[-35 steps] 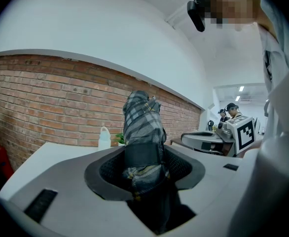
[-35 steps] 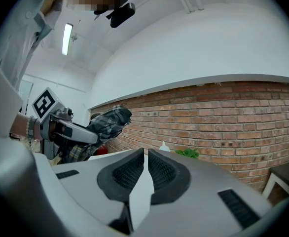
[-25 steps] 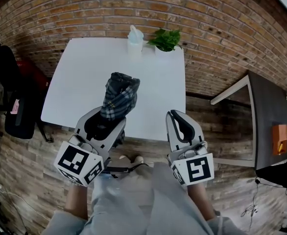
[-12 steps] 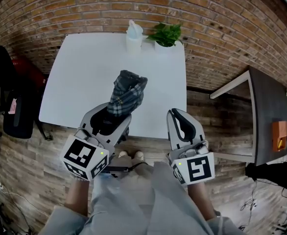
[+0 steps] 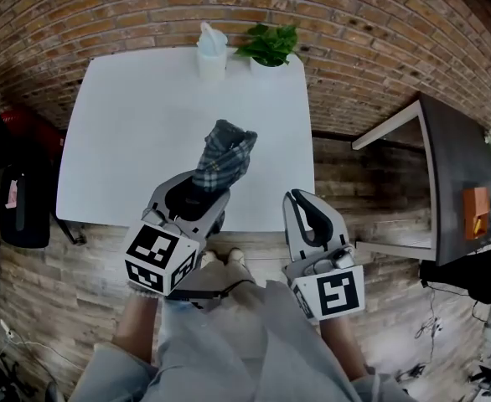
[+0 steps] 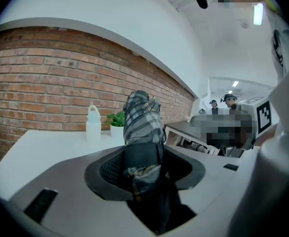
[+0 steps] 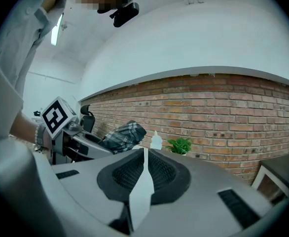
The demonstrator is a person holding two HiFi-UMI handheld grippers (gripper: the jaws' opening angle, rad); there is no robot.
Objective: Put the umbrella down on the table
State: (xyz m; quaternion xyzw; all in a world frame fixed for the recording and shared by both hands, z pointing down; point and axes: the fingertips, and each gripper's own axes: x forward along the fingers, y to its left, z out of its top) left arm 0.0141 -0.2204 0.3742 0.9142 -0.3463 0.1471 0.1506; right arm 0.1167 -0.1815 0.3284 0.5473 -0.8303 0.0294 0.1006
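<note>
Grey plaid umbrella (image 5: 223,156), seen from the head view, is clamped in my left fingers (image 5: 167,208) above the worktop (image 5: 128,132) near its front edge; released there, it may roll off. Left gripper view: I'm pinching loose fabric, which could slip. Right gripper view: right fingers (image 7: 198,196) together, empty.

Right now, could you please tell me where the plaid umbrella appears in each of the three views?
Head view: plaid umbrella at centre, rising from the left tongs over the white table.
Left gripper view: umbrella at centre, upright between the jaws.
Right gripper view: umbrella left of centre, tilted up to the right.
Shared landmark: the white bottle beside the potted plant at the table's far edge.
</note>
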